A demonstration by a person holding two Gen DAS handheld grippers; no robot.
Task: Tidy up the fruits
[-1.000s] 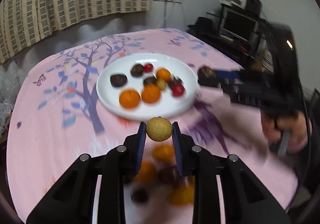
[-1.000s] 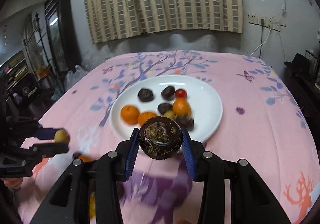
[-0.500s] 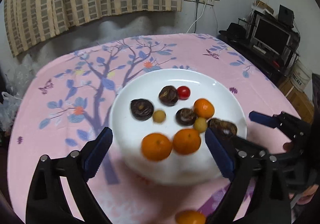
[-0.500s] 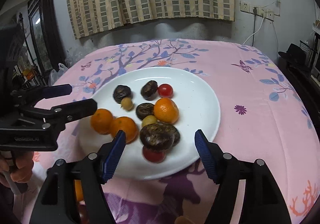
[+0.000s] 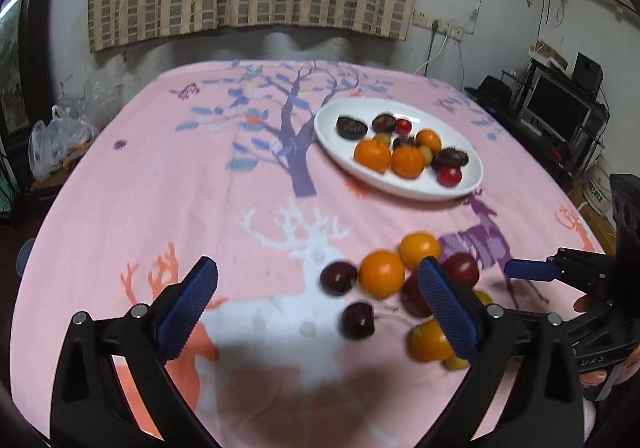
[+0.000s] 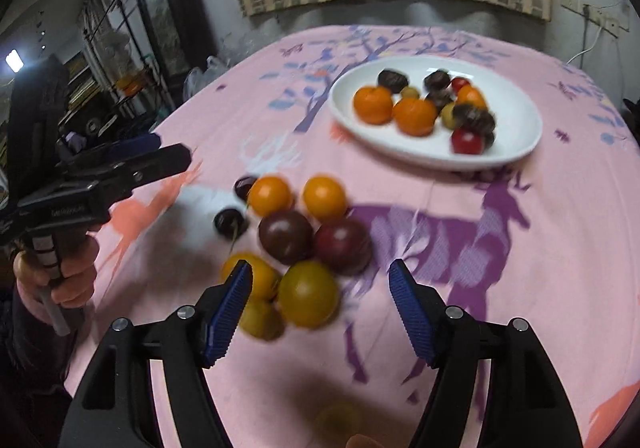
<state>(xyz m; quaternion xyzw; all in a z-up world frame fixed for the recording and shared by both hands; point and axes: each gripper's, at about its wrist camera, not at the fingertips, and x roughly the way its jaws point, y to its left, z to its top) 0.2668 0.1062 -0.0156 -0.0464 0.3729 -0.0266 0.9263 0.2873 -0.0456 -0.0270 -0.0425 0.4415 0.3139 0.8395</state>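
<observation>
A white plate (image 5: 336, 157) (image 6: 516, 119) holds several fruits: oranges (image 5: 372, 155), dark round fruits (image 5: 351, 126), small red (image 5: 449, 175) and yellow ones. A loose pile lies on the pink cloth nearer me: oranges (image 5: 381, 274) (image 6: 271, 195), dark plums (image 6: 285, 236) (image 5: 338, 278), a cherry (image 5: 358, 320) and yellow-green fruits (image 6: 308, 294). My left gripper (image 5: 320, 312) is open and empty, left of the pile; it shows in the right wrist view (image 6: 160, 153). My right gripper (image 6: 320, 308) is open and empty, just before the pile; it shows in the left wrist view (image 5: 532, 270).
The pink tablecloth (image 5: 200, 187) with tree and deer prints covers a round table. A plastic bag (image 5: 56, 143) lies off its left edge. Shelves and a monitor (image 5: 556, 111) stand at the right, a curtained wall behind.
Both grippers opened and dropped their fruits, a yellow one and a dark one, onto the plate. They then pulled back from the plate to the loose pile.
</observation>
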